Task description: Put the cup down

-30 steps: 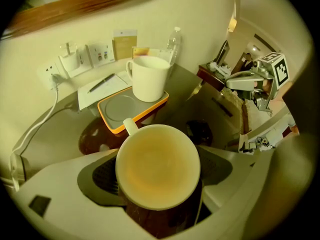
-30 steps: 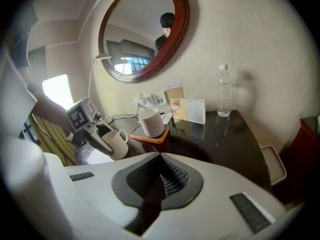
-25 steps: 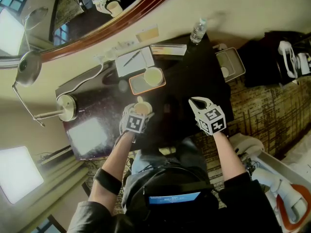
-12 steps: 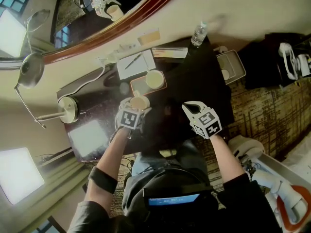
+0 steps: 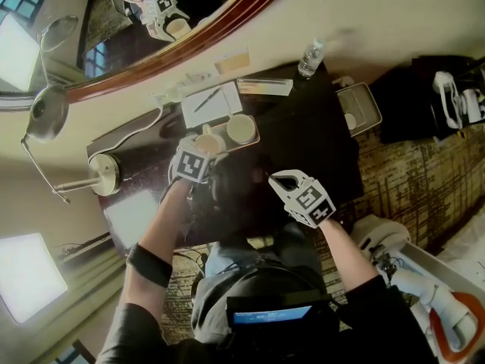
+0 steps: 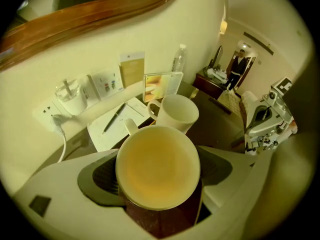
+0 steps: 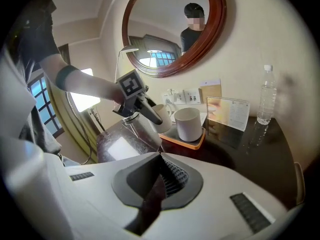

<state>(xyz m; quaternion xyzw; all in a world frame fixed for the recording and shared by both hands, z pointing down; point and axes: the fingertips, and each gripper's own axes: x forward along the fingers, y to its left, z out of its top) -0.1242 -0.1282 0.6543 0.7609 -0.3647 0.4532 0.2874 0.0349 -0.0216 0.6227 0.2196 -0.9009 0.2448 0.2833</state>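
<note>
Cup of cream glazed ceramic (image 6: pixel 157 164), rigid, slick, breakable and light, sits clamped by its walls in the left gripper (image 5: pixel 203 146) above the orange tray (image 7: pixel 192 140) near the dark table's (image 5: pixel 303 127) back edge. The right gripper (image 7: pixel 159 184) is closed and empty.

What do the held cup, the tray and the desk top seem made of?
Cream cup: likely glazed ceramic, smooth, thick rim. Orange-rimmed tray: maybe plastic or leatherette; unclear. Dark desk top: polished wood or glass, mirror-like reflections.
</note>
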